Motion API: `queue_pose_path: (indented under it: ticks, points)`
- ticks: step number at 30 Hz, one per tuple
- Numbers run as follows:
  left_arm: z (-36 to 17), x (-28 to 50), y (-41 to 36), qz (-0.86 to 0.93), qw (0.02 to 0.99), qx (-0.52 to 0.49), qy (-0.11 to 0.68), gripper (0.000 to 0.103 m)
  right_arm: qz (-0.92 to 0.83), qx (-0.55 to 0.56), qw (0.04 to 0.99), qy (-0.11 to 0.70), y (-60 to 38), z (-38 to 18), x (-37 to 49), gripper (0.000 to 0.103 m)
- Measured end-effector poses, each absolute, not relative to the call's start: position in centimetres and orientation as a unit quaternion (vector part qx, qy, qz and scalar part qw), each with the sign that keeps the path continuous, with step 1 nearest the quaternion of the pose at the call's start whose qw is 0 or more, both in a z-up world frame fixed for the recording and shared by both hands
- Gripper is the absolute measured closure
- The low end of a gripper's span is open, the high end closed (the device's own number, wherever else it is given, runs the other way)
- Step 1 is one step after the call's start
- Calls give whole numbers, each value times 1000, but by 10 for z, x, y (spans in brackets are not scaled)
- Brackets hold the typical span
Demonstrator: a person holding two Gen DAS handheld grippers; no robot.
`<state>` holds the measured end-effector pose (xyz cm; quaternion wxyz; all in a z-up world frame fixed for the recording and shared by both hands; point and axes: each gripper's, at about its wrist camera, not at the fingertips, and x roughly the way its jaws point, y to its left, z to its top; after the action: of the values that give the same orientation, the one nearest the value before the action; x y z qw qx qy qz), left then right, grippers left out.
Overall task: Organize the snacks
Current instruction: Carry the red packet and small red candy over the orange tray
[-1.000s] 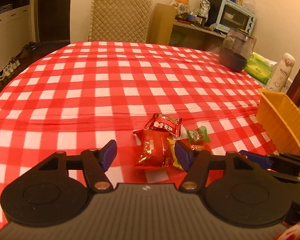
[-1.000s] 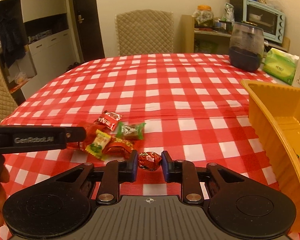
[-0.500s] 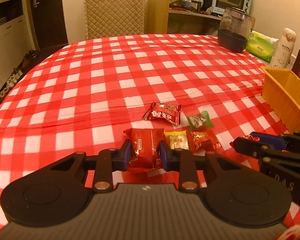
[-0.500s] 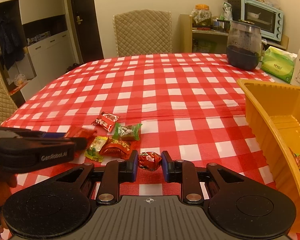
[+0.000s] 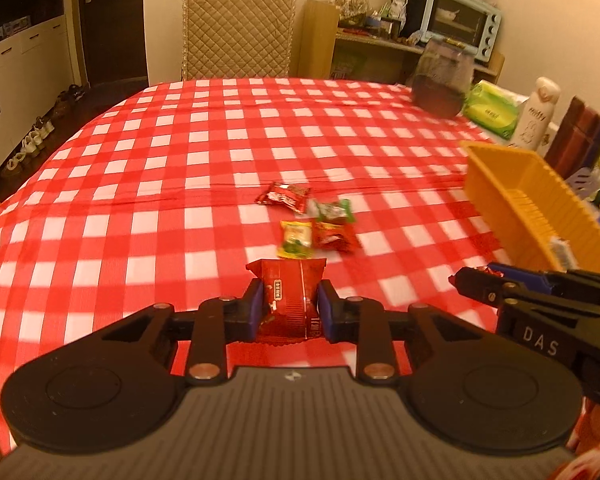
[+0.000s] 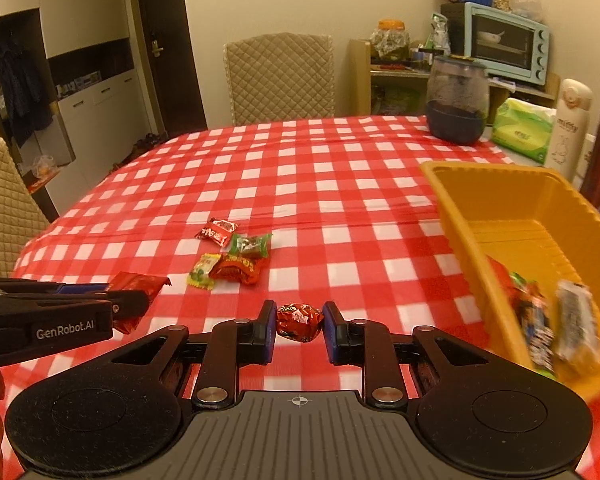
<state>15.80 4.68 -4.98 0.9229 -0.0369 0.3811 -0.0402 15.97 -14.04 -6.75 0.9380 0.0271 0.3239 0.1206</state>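
My left gripper (image 5: 287,296) is shut on a red snack packet (image 5: 288,292) and holds it above the checked tablecloth; it also shows in the right wrist view (image 6: 140,292). My right gripper (image 6: 299,320) is shut on a small red foil candy (image 6: 299,322), left of the orange basket (image 6: 460,216). The basket (image 5: 496,200) holds several wrapped snacks (image 6: 540,320). On the cloth lie a red packet (image 6: 216,232), a green candy (image 6: 250,245), a yellow-green packet (image 6: 202,272) and an orange-red packet (image 6: 236,270).
A dark glass jar (image 6: 456,104), a green tissue pack (image 6: 520,128) and a white bottle (image 6: 568,128) stand at the table's far right. A quilted chair (image 6: 280,76) is behind the table, another chair (image 6: 0,200) at the left. A shelf with a toaster oven (image 6: 504,40) stands behind.
My left gripper closed on the red packet and lifted it off the cloth. My right gripper rose with the foil candy and moved toward the basket.
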Motion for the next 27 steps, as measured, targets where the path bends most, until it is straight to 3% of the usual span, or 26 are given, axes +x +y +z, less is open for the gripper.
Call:
queue_pose_path:
  ticks: [27]
  points:
    - [15, 54, -25, -71, 931, -48, 355, 77, 69, 56, 956, 281, -223, 0, 46, 78]
